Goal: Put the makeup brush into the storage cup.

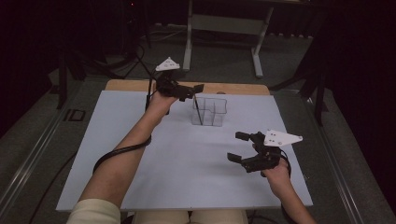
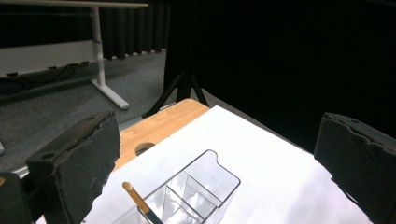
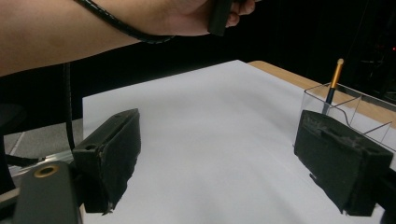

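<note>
A clear plastic organizer (image 1: 211, 111) with several compartments stands on the far middle of the white sheet (image 1: 177, 158). A thin brush with a tan handle (image 1: 199, 110) leans in its left compartment. My left gripper (image 1: 192, 92) hovers just above and left of the organizer, open and empty. In the left gripper view the organizer (image 2: 196, 191) and brush (image 2: 138, 200) lie below, between the wide-apart jaws. My right gripper (image 1: 239, 146) is open and empty over the sheet's right front. Its own view has the organizer (image 3: 359, 109) and brush (image 3: 332, 81) at right.
The white sheet covers a wooden table whose far edge (image 1: 126, 85) shows, with a round hole (image 2: 144, 148) in it. A desk frame (image 1: 224, 23) and tripod legs (image 1: 135, 60) stand on the grey floor beyond. The person's left forearm (image 3: 93, 23) crosses above the sheet.
</note>
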Motion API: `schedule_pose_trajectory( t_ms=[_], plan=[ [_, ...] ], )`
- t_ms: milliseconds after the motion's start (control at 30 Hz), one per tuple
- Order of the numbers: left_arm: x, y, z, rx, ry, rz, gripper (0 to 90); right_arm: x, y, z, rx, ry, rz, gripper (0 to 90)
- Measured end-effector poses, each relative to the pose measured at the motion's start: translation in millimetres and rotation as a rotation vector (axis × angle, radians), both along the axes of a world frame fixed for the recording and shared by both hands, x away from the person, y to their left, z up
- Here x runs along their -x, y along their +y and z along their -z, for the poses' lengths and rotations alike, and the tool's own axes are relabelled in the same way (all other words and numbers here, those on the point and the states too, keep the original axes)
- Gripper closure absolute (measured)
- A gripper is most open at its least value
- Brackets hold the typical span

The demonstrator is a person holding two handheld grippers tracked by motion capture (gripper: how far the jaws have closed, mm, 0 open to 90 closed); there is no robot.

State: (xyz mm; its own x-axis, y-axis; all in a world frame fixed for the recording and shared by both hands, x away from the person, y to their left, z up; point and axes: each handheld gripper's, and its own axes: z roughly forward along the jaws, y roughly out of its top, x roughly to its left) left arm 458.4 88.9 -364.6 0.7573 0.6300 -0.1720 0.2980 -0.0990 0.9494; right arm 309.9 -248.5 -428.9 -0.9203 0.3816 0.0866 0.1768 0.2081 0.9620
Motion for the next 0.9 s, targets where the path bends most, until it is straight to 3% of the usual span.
schedule_pose_trajectory(
  t_ms=[433,900],
  plan=[
    [35.1,18.2,-11.4,0.043,-0.049,0.029,1.5,-1.2,0.3,0.5,-0.004,0.004,0.004,14.9],
    [73.0,30.8,0.7,0.061,-0.055,0.080,1.6,-3.5,-0.9,2.2,-0.005,0.012,0.004,14.9]
  ],
)
